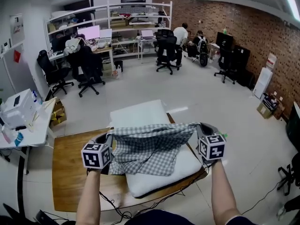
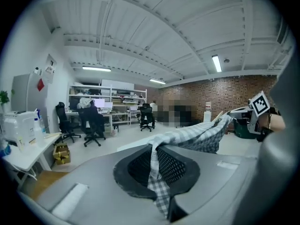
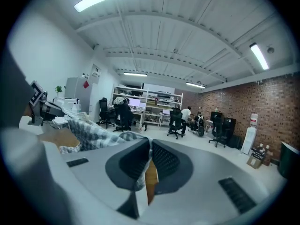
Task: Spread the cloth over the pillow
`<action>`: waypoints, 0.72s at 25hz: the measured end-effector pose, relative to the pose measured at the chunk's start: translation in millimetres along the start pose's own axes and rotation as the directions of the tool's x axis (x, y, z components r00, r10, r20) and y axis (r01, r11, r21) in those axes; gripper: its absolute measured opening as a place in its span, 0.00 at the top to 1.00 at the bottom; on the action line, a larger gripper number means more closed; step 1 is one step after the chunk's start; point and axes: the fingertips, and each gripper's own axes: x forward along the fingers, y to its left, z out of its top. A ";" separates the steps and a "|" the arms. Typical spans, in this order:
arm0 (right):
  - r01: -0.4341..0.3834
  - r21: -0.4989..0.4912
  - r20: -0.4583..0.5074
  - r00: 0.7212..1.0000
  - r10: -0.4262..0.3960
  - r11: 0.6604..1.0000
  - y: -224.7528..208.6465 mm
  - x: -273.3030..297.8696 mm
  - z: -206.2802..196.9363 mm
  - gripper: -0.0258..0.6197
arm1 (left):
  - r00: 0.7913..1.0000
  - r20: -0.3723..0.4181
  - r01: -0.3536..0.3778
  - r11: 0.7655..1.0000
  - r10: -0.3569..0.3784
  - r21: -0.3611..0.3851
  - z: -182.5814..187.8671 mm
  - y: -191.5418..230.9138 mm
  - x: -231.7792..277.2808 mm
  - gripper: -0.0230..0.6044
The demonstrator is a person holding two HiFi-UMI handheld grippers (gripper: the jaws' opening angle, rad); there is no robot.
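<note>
**Observer:** Why are both grippers held up at the same height?

**Operator:** I'm holding one top corner of the grey-and-white checked cloth (image 1: 147,146) in each. The left gripper (image 1: 108,136) is clenched on its corner, and its own view shows the fabric pinched between the ribbed pads with a tail hanging below. The right gripper (image 1: 199,125) is clamped on the other corner in the same way. With the corners well apart, the top edge opens out, and I judge the sheet can then drape instead of bunching.

**Observer:** Where is the cloth now?

**Operator:** It's in the lower centre of the head view, hanging over the near half of the white rectangular pillow (image 1: 140,112). The pillow lies on the brown wooden table (image 1: 65,172). The lower folds seem to rest on the pillow, but I can't tell that for certain. The far half of the pillow is bare.

**Observer:** Which way does it run?

**Operator:** The held edge is the cloth's long axis. It runs left to right across the frame and sags a little in the middle. The pillow's length runs from the lower centre towards the upper centre, so the cloth lies crosswise to it. The free hem points down and towards me.
</note>
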 end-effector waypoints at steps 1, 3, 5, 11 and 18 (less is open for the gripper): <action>-0.003 -0.001 0.014 1.000 0.003 1.000 -0.2 -0.7 6.0 0.91 | 1.000 0.020 0.002 1.000 -0.002 -0.005 8.4 1.7 -4.3 0.95; -0.005 -0.005 0.042 0.999 0.005 1.000 0.2 -2.0 17.9 0.91 | 0.998 0.056 0.003 1.000 -0.003 -0.006 24.3 3.9 -12.2 0.95; -0.003 -0.011 0.063 0.998 0.004 1.000 0.6 -2.7 27.4 0.91 | 0.996 0.084 -0.001 1.000 0.001 0.004 36.8 5.1 -18.4 0.95; -0.003 -0.027 0.087 0.996 0.005 1.000 -0.1 -7.3 43.0 0.91 | 0.993 0.115 -0.007 1.000 0.005 0.017 53.4 3.9 -30.3 0.95; 0.002 -0.039 0.107 0.994 0.002 0.999 -2.3 3.8 64.0 0.91 | 0.989 0.145 -0.037 0.999 0.033 0.026 75.8 10.9 -29.7 0.95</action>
